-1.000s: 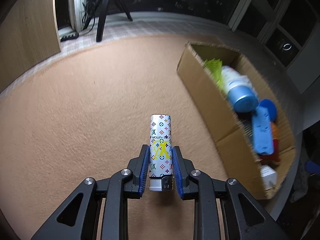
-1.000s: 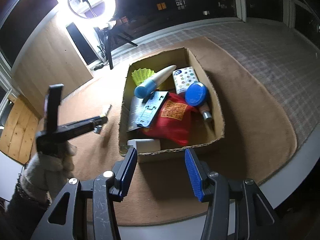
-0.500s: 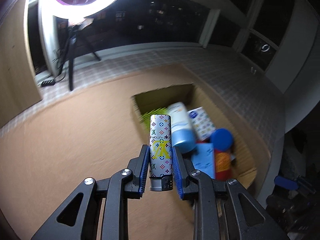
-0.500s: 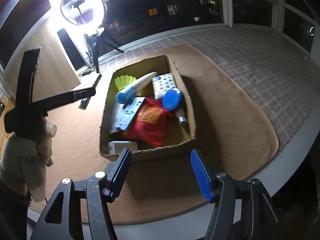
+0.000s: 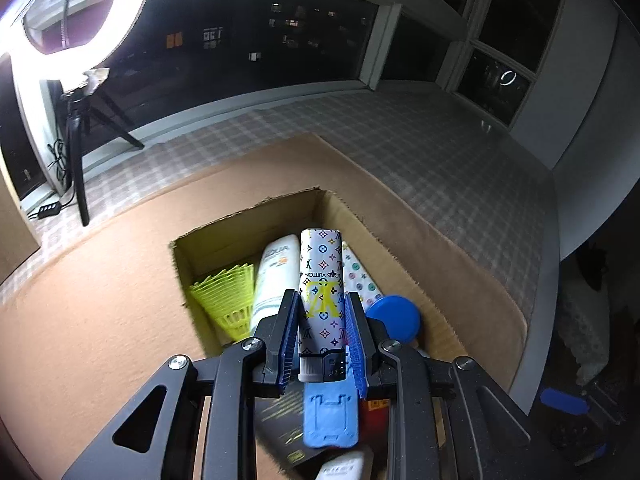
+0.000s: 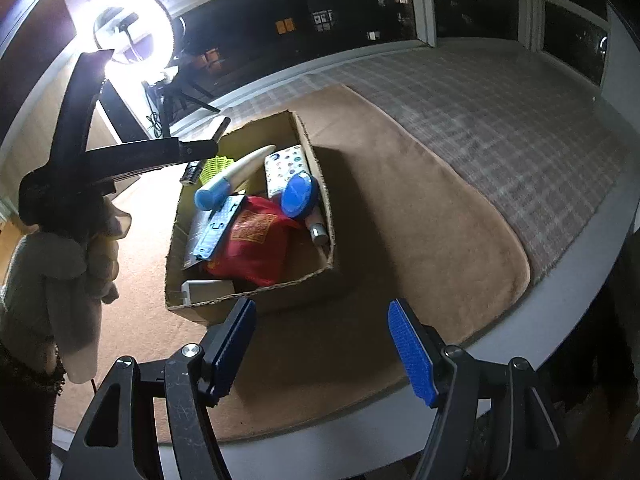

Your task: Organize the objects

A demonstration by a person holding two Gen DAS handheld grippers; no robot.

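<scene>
My left gripper (image 5: 320, 300) is shut on a white lighter (image 5: 320, 272) with a coloured monogram print, its pads on both sides. It hangs over the open cardboard box (image 5: 224, 248). Below lie a yellow shuttlecock (image 5: 228, 292), a white tube (image 5: 272, 276), a blue lid (image 5: 394, 316) and a blue flat holder (image 5: 328, 416). In the right wrist view the left gripper (image 6: 212, 146), in a gloved hand (image 6: 100, 248), reaches over the box's (image 6: 280, 300) far left corner with the lighter (image 6: 221, 127). My right gripper (image 6: 320, 312) is opening near the box's front wall, with nothing between its fingers.
The box stands on a tan mat (image 6: 420, 220) over a checked cloth (image 6: 500, 120). A red bag (image 6: 252, 240) and a dotted tissue pack (image 6: 286, 166) fill the box. A ring light on a tripod (image 6: 132, 28) stands at the back left. The table edge (image 6: 560, 320) curves on the right.
My left gripper carried the lighter from over the bare mat to above the box and rose. The right gripper's jaws spread wider and it drew back slightly from the box.
</scene>
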